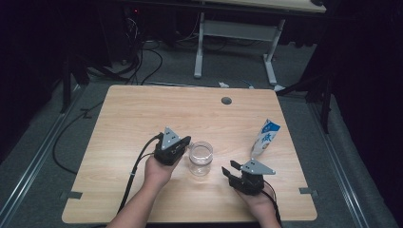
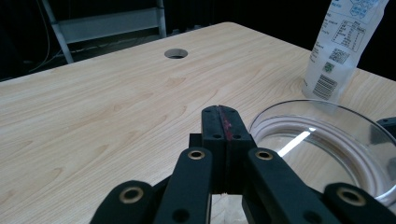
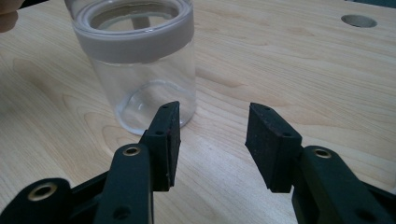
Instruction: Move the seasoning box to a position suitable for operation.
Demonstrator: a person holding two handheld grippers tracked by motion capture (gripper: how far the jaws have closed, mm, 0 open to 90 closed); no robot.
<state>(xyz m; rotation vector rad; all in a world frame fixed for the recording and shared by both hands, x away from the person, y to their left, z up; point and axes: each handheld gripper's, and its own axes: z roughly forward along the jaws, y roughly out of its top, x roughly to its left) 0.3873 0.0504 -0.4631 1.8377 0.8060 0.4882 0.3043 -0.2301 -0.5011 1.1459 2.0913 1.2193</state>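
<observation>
A clear, empty glass jar (image 1: 200, 158) stands open-topped on the wooden table (image 1: 142, 114), near its front middle. My left gripper (image 1: 187, 142) lies just left of the jar, its tip close to the rim. In the left gripper view its jaws are pressed together with nothing between them (image 2: 223, 110), and the jar's mouth (image 2: 322, 135) is at their right. My right gripper (image 1: 230, 167) is at the jar's right and is open. Its jaws (image 3: 212, 135) stand apart over bare wood, short of the jar (image 3: 140, 60). A blue and white milk pouch (image 1: 265, 137) stands upright behind the right gripper.
A round cable hole (image 1: 226, 100) sits near the table's far edge. The pouch (image 2: 343, 46) rises behind the jar in the left gripper view. Beyond the table stand a white desk frame (image 1: 235, 42) and loose cables on the floor. Black cables trail from both grippers off the front edge.
</observation>
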